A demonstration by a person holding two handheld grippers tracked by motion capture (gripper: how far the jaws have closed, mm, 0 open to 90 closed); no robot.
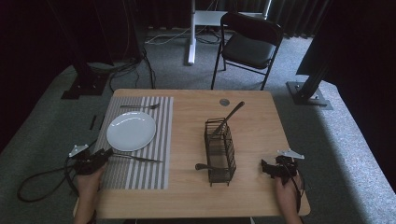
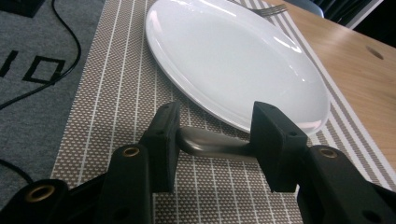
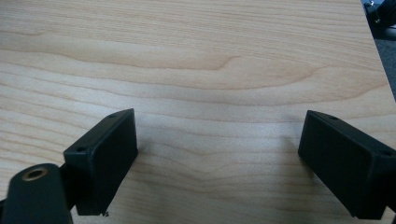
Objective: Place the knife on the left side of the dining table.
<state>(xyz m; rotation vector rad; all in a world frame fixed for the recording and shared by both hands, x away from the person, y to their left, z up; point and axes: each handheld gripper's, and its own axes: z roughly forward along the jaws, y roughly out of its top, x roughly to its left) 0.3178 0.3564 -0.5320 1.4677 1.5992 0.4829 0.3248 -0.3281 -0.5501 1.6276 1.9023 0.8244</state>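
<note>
Left gripper (image 2: 215, 140): jaws straddle the handle end of a knife (image 2: 210, 145), one jaw on each side. Gap looks close to handle width; can't tell if they actually pinch it or just bracket it. In the high view the left gripper (image 1: 95, 158) sits at the mat's near-left corner and the knife (image 1: 137, 159) lies flat on the mat (image 1: 140, 172), running right from the jaws, just in front of the plate.

Right gripper (image 3: 217, 158): jaws wide apart, nothing between, bare wood under them. In the high view it (image 1: 271, 169) rests low over the table's near-right corner, well apart from the rack.

Plate (image 2: 233, 60): white, empty, on the striped mat, rim just beyond the knife handle. Fork (image 1: 140, 107) lies on the mat at the plate's far side.

Rack (image 1: 219, 149): black wire, mid-table, right of the mat. One utensil (image 1: 229, 116) stands tilted in its far end, another handle (image 1: 205, 166) pokes out its left side low down.

Table (image 1: 187, 196): light wood, small round grommet (image 1: 224, 101) near the far edge.

Room: grey carpet, dark curtains all round, black folding chair (image 1: 250, 44) behind the table, white stand post (image 1: 192, 32), black frame feet left and right, loose cables on the floor.
</note>
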